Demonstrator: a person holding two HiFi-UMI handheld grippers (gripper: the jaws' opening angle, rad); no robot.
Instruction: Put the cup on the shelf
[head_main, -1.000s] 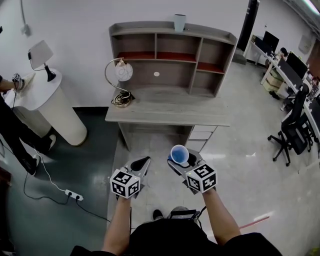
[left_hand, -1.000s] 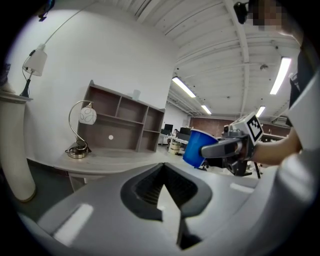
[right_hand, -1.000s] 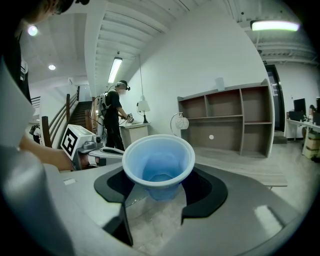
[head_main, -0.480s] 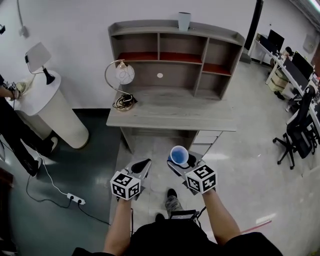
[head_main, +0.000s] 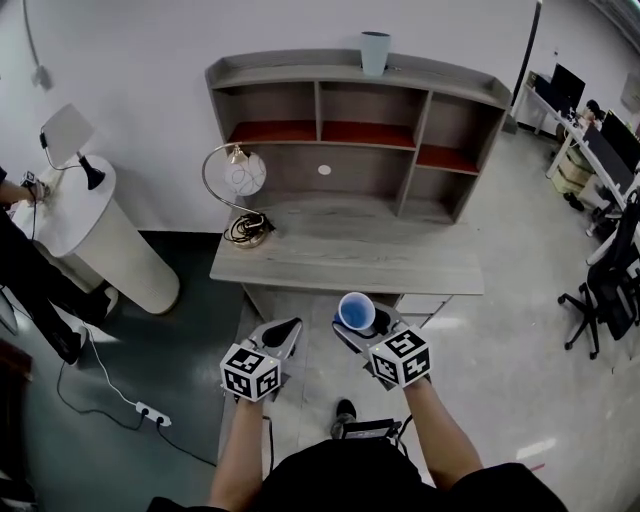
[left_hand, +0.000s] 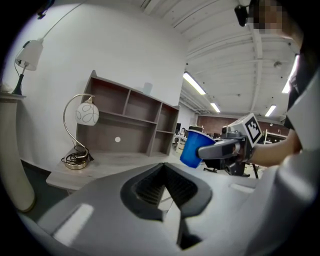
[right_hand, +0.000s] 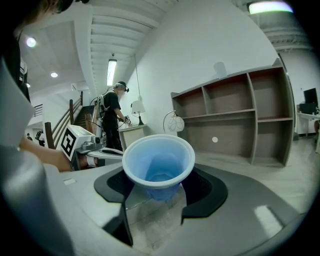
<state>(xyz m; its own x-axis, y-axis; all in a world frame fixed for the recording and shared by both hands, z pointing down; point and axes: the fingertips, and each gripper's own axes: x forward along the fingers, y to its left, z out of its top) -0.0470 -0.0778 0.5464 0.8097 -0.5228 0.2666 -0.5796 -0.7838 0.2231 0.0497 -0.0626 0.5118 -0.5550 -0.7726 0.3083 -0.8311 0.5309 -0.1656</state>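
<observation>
Polished floor (head_main: 520, 350) fills much of the head view, and a grey wooden table (head_main: 300, 268) is set against the white far wall. A shelf (head_main: 420, 130) of open compartments is carried on the table. A pale cup (head_main: 375, 50) stands on its top board, and a curved lamp (head_main: 238, 180) with a round shade sits at the table's left end. A white round pedestal (head_main: 110, 235) is seen further left, and an office chair (head_main: 605, 290) at the far right. Near the person, both claws are held side by side, short of the table's near edge. The left claw (head_main: 281, 331) is drawn together with nothing in it, while the right claw (head_main: 358, 322) is closed on a blue cup (head_main: 357, 309), held upright with its mouth up.

From the left gripper view, the left jaws are seen meeting with nothing between them — the blue cup is shown to the right, pinched in the other claw, with shelf and lamp beyond on the left.

From the right gripper view, the blue cup is gripped by its lower body between the dark pads (right_hand: 205, 192), with its rim above them. The shelf lies ahead to the right — a person (right_hand: 112, 117) is seen standing in the background at the left.
</observation>
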